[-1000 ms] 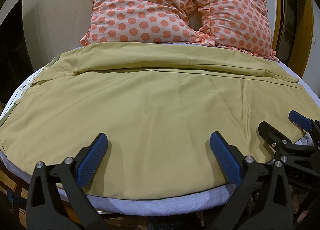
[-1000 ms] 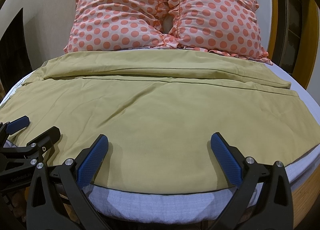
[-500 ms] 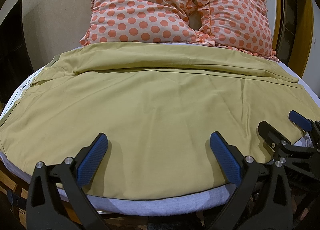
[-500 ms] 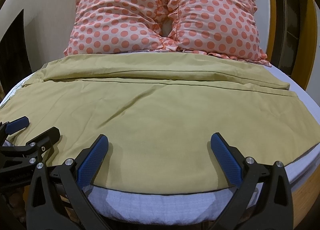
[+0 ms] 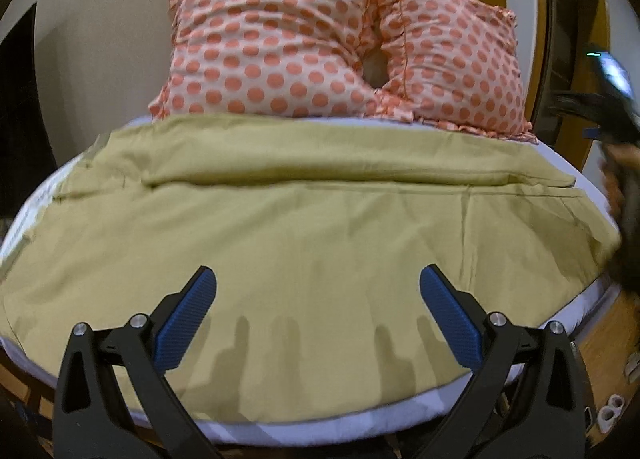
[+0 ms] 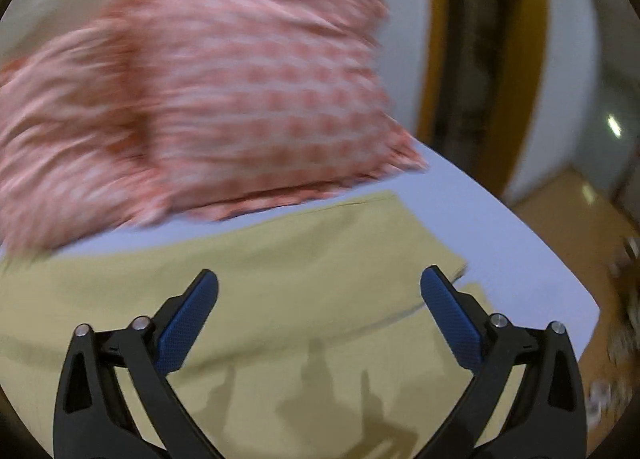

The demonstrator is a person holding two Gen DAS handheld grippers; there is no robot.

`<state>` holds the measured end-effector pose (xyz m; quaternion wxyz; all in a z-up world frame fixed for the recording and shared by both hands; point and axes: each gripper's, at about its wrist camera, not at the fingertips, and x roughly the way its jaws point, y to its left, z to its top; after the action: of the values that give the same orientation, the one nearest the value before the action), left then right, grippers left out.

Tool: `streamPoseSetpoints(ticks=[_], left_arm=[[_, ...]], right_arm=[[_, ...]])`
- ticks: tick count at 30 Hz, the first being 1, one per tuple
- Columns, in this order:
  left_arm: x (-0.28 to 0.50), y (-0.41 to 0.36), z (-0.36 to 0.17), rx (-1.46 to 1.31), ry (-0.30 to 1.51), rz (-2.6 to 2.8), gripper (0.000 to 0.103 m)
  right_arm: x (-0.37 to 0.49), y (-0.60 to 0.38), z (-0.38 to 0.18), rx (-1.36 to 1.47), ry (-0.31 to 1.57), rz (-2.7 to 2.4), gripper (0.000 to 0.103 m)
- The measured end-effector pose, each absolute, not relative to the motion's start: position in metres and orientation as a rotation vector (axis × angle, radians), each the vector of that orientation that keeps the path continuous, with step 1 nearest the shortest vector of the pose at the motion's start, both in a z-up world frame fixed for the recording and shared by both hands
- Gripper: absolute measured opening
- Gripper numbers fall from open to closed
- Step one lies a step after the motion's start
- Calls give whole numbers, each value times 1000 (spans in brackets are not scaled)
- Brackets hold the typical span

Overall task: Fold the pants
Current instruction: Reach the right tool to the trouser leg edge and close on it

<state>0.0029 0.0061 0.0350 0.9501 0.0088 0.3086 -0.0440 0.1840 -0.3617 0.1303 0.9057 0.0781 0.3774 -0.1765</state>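
Your right hand-held gripper [image 6: 319,313] has swung out to the far right pant hem, jaws wide and empty; your left hand-held gripper [image 5: 318,313] hovers equally open over the near edge. Both sit above the pants [image 5: 312,235], spread flat across the bed [image 6: 500,243] for folding.

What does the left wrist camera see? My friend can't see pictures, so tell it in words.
Olive-green pants lie spread flat across a bed with a white sheet, and the left gripper hangs open above their near edge. Two pink polka-dot pillows lean against the wall behind.
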Motion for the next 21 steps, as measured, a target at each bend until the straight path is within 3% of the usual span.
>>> streamPoseSetpoints(ticks=[5,12,14,16,18,19,20,21], left_arm=[[21,-2,41,73,621,-60,101],[64,11,41,88,755,86,101],[72,21,40,45,784,106,101],[79,30,38,26,810,160,101],[80,37,37,24,815,198,101],[81,38,36,26,818,210,101],[82,41,35,28,822,227,101],[82,42,34,26,827,236,101]], right_arm=[[295,-422,77,352,977,-549,77],[361,-449,31,460,1067,-719,77],[368,-446,22,399,1073,-770,82],[367,-441,19,365,1044,-784,80],[363,-439,18,389,1005,-755,64],[359,-438,19,375,972,-743,39],[356,-444,20,369,955,-739,25],[353,-446,20,372,939,-732,21]])
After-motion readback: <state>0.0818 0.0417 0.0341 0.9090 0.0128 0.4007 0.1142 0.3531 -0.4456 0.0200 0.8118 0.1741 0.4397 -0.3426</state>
